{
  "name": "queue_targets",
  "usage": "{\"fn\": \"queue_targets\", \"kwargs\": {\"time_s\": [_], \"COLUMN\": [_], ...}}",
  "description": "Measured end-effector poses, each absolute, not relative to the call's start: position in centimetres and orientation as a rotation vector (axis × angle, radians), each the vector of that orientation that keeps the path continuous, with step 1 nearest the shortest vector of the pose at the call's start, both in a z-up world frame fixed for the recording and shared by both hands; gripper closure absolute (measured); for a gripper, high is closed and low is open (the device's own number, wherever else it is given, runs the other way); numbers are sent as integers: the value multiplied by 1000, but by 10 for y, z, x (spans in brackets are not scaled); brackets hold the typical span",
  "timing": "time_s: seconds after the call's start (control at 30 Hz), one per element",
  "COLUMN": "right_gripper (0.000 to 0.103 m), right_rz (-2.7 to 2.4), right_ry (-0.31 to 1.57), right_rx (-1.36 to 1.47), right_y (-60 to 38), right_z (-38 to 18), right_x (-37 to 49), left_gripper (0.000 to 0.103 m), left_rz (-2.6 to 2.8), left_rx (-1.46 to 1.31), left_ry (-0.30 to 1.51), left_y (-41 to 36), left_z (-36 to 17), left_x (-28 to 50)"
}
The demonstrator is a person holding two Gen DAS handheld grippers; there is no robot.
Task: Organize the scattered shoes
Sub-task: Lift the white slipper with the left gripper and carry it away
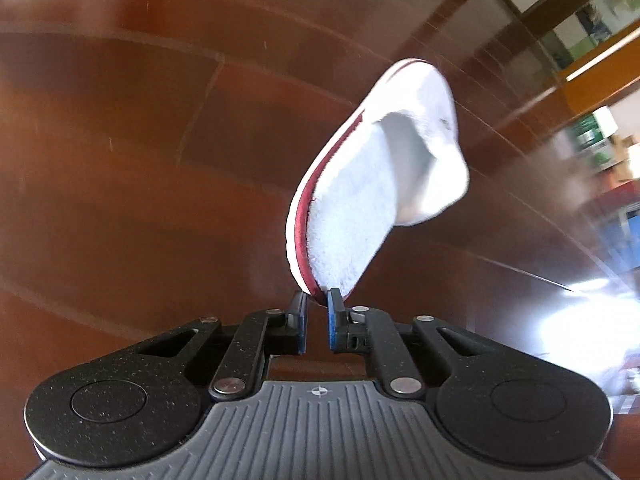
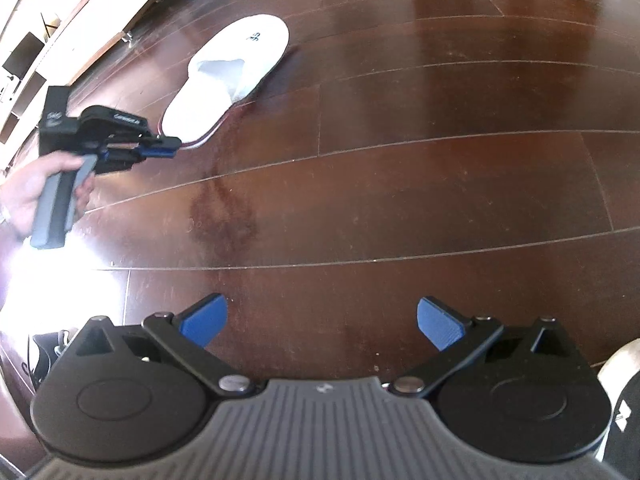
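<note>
Left gripper pinches white slipper heel, seemingly off floor.

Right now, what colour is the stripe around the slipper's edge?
Dark red, along the white slipper sole's edge. It shows best in the left wrist view.

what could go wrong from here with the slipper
1. The left gripper pinches the white slipper only by the thin rim of its heel, so the slipper could slip out or twist as it is moved.
2. The left wrist view is blurred by motion; a fast swing could shake that small grip loose.
3. The right gripper is open and empty over the wood floor, far from the slipper, so it probably cannot steady it in time.
</note>
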State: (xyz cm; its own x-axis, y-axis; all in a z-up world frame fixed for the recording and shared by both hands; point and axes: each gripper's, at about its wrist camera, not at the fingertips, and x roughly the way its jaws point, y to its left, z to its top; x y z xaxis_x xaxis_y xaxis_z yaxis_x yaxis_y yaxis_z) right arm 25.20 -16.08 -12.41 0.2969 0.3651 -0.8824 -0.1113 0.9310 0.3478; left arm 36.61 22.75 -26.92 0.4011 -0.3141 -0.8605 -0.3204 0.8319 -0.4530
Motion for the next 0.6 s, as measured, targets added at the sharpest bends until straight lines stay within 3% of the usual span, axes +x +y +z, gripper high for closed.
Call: {"fn": "queue_targets", "kwargs": {"time_s": [0.07,0.1,0.13,0.2,0.37,0.6], "right_gripper": [0,0,0,0,0,0], "right_rz": [336,340,342,347,354,345], "right_ry": [1240,1242,1239,1229,1205,1197], "right_rx": [221,211,205,202,198,208], "right_y": [-154,-152,-150,-148,-150,-153], "right_z": [-126,-127,-127,-125,-120,-123], "right_x": [254,255,256,259,260,251], "left_gripper": [85,78,53,37,38,35], "left_rz": [-19,-30,-31,-29,30,74], "left_rx": [-625,-618,-593,-417,-22,50], "left_ry": [1199,1215,1220,1208,1062,968], "left_y": [223,221,219,210,195,186], "left_z": [-267,-267,-266,-261,-241,-246], "left_x": [357,352,353,357,379,446]}}
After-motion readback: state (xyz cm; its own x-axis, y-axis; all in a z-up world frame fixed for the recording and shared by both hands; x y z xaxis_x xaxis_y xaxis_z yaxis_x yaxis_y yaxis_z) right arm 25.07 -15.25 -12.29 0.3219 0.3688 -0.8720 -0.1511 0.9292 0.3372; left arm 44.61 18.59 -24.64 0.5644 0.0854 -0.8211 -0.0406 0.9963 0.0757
